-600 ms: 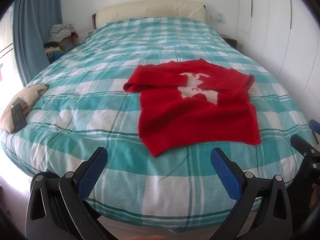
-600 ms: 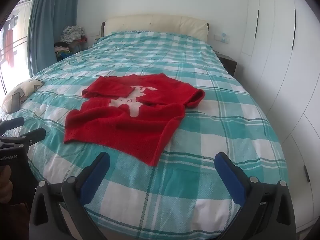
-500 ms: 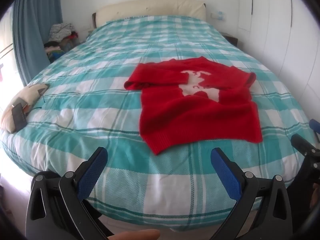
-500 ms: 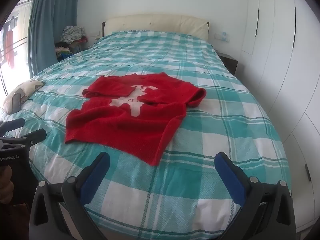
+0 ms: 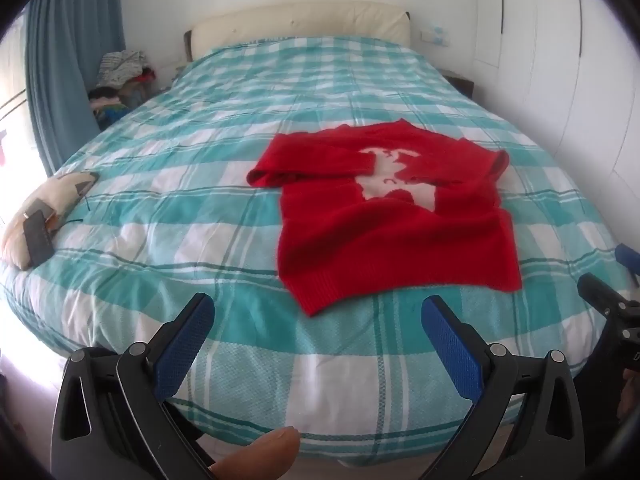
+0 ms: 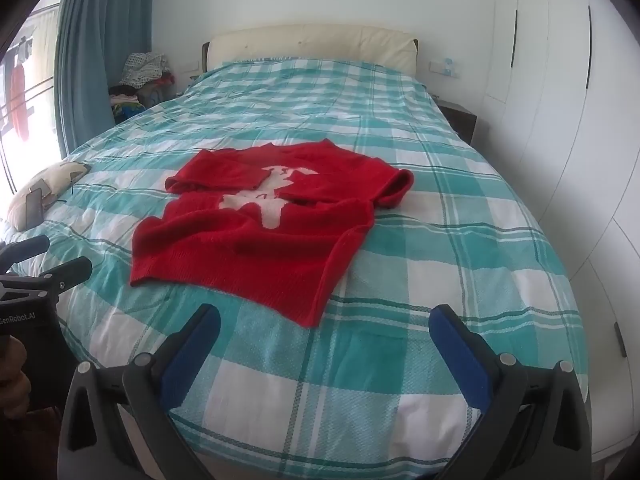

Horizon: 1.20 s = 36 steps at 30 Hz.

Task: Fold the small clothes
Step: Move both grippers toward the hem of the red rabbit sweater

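Observation:
A small red knitted sweater (image 5: pixel 392 216) with a white figure on its front lies flat on the teal and white checked bed (image 5: pixel 200 184), both sleeves folded in over the chest. It also shows in the right wrist view (image 6: pixel 264 232). My left gripper (image 5: pixel 318 332) is open and empty, held above the bed's near edge, just short of the sweater's hem. My right gripper (image 6: pixel 324 340) is open and empty, also short of the hem, to the right of the left one.
A beige cushion with a dark phone on it (image 5: pixel 40 216) lies at the bed's left edge. A pile of clothes (image 5: pixel 120 76) sits by the blue curtain (image 5: pixel 68 40). White wardrobe doors (image 6: pixel 560 120) line the right wall. A cream headboard (image 5: pixel 300 24) stands at the far end.
Both grippers have moved slightly forward toward the sweater, still open. The sweater has not moved.

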Each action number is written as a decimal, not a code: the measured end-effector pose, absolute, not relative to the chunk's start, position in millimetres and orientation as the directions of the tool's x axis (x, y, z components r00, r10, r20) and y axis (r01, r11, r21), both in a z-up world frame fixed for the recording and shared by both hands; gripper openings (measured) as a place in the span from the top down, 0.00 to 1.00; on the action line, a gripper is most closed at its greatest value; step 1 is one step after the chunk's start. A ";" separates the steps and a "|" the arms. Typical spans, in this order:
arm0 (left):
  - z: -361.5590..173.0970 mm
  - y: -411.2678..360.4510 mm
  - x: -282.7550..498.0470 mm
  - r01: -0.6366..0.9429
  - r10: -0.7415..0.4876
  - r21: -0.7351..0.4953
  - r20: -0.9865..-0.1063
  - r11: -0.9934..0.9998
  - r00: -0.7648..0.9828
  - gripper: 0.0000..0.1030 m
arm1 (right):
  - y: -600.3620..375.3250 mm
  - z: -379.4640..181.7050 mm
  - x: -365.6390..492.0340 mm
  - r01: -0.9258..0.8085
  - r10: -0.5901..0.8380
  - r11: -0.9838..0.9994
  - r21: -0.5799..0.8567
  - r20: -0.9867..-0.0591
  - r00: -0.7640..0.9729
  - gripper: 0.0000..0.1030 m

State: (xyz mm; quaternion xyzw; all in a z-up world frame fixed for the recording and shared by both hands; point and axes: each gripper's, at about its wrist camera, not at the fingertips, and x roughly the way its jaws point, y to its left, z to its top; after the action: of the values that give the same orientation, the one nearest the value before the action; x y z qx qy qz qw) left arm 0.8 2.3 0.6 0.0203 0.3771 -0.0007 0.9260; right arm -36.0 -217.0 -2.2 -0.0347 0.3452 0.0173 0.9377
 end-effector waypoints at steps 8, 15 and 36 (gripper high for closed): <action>-7.4 4.5 7.1 0.020 0.000 0.018 -0.751 1.000 0.661 0.00 | -217.4 -0.9 -35.9 -0.060 0.011 0.997 -0.052 -0.653 0.757 0.00; -14.0 8.0 9.4 0.004 0.011 0.017 -0.770 1.000 0.638 0.00 | -216.7 -1.2 -34.9 -0.064 0.014 0.997 -0.053 -0.656 0.755 0.00; -22.3 21.2 14.6 0.082 -0.093 -0.054 -0.789 0.995 0.607 0.00 | -213.7 -5.3 -32.1 -0.069 0.025 0.997 -0.040 -0.668 0.744 0.00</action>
State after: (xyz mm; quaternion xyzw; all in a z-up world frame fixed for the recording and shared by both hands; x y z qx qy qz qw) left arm 14.6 21.2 -22.3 -0.0062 0.4404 -0.0486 0.8965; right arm -32.1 -213.7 -5.3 -0.0309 0.3571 0.0254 0.9332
